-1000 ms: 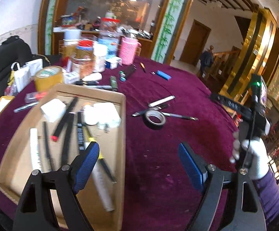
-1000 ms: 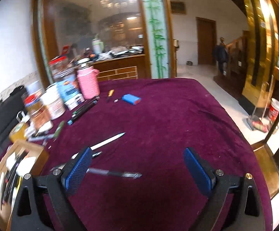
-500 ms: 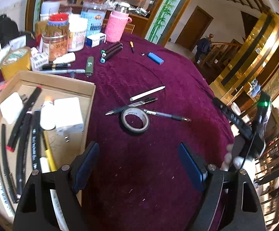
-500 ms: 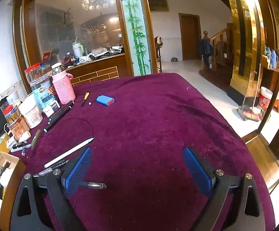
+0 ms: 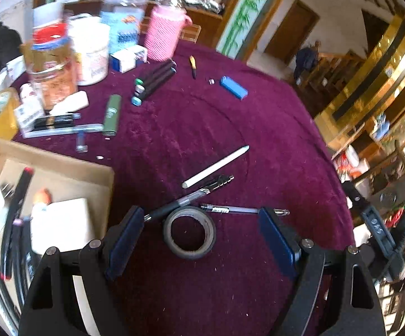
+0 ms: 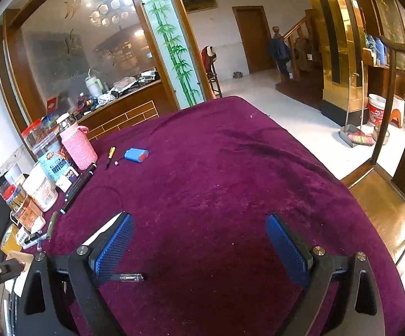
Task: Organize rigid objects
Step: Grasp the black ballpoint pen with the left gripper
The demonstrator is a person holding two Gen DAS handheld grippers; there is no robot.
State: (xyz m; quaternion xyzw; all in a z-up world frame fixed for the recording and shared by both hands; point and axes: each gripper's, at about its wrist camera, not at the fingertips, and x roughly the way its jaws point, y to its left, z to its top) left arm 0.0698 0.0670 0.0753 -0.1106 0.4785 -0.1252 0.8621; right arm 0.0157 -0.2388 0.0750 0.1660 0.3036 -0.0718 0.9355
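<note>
Cardboard tray [image 5: 62, 165] is cut off at the frame edge, contents blurred. Tape roll [image 5: 189, 233] is seen on the cloth between the spread left gripper [image 5: 199, 235] fingers, pens [image 5: 194, 196] just beyond. Right gripper [image 6: 199, 243] is spread, empty.

your left wrist camera rides low behind its own spread blue-padded fingers [image 5: 129, 232], tilted down and close over the purple velvet tablecloth [image 5: 197, 117], with the grey ring-shaped tape roll [image 5: 189, 233] near the lens and the shallow cardboard tray [image 5: 62, 165] at the left edge. your right wrist camera sits higher and more level, looking across the same cloth [image 6: 230, 168] to the far edge and the room's white floor beyond. both views share the pink knitted bottle sleeve [image 5: 163, 37] [image 6: 79, 147], the blue rectangular battery pack [image 5: 233, 87] [image 6: 136, 155], and the long white stylus [image 5: 216, 166] [image 6: 104, 228].
</note>
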